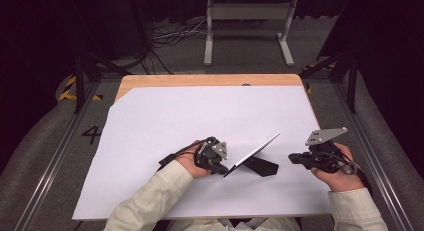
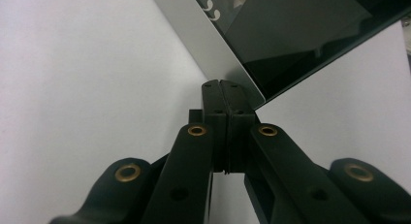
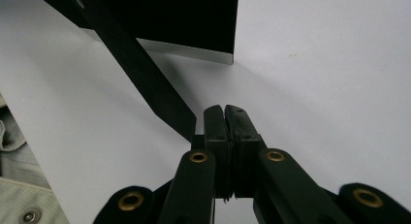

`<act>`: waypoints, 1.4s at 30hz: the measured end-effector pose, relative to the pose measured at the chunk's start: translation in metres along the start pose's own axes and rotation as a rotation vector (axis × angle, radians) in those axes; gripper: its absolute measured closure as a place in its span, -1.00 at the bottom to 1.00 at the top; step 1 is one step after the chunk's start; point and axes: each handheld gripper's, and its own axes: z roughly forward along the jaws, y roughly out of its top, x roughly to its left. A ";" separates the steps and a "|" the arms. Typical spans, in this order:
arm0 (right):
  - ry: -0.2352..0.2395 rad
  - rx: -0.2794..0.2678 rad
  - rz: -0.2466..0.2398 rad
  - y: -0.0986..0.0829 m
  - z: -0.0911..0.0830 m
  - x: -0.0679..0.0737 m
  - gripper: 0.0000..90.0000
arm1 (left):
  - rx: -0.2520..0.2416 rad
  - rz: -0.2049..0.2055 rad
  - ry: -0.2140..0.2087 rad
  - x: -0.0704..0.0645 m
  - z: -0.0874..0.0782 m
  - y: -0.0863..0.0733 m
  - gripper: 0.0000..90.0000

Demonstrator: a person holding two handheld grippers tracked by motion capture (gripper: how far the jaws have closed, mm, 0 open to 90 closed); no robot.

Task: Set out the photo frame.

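Note:
A flat panel (image 1: 252,153) with a silver border and a dark glossy face stands tilted on the white sheet (image 1: 165,121), propped by a black strut (image 1: 262,166). My left gripper (image 1: 225,169) is shut at the panel's near lower corner; in the left gripper view its closed tips (image 2: 221,84) touch the silver border (image 2: 208,44), with nothing between them. My right gripper (image 1: 292,158) is shut to the right of the strut. In the right gripper view its tips (image 3: 225,110) sit just beside the end of the strut (image 3: 145,78), below the panel's dark back (image 3: 184,20).
The white sheet covers most of a wooden table (image 1: 200,80). A grey metal stand (image 1: 247,26) and cables (image 1: 170,36) are on the floor beyond the far edge. Dark frame legs (image 1: 80,76) flank the table.

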 end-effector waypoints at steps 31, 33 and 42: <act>0.012 0.018 0.084 -0.001 -0.006 -0.001 0.98 | 0.008 0.114 -0.117 -0.029 0.023 0.026 1.00; 0.013 0.018 0.087 -0.001 -0.006 -0.001 0.98 | 0.009 0.114 -0.121 -0.031 0.023 0.026 1.00; 0.012 0.019 0.091 -0.001 -0.007 -0.001 0.98 | -0.020 0.132 -0.135 -0.039 0.033 0.035 1.00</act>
